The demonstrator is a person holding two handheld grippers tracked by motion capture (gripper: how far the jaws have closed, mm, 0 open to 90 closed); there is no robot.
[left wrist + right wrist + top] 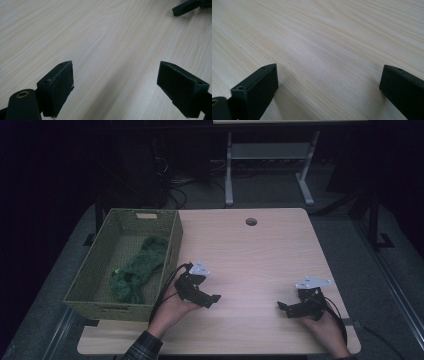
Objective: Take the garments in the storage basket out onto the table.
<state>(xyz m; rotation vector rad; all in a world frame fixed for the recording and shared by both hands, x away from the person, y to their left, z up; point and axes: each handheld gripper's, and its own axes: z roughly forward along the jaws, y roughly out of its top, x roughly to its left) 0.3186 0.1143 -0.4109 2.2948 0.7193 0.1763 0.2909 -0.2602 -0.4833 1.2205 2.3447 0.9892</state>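
On the bare tabletop (250, 255) both grippers rest, left gripper (212, 298) and right gripper (281, 306) jaws wide open, empty — green cloth (137, 270) apparently already dropped into the basket (176, 237).

High view down over the table (260, 250); both gripper views close above its wood.

Green cloth (137, 270), olive woven basket (95, 270), pale woodgrain table (250, 255)
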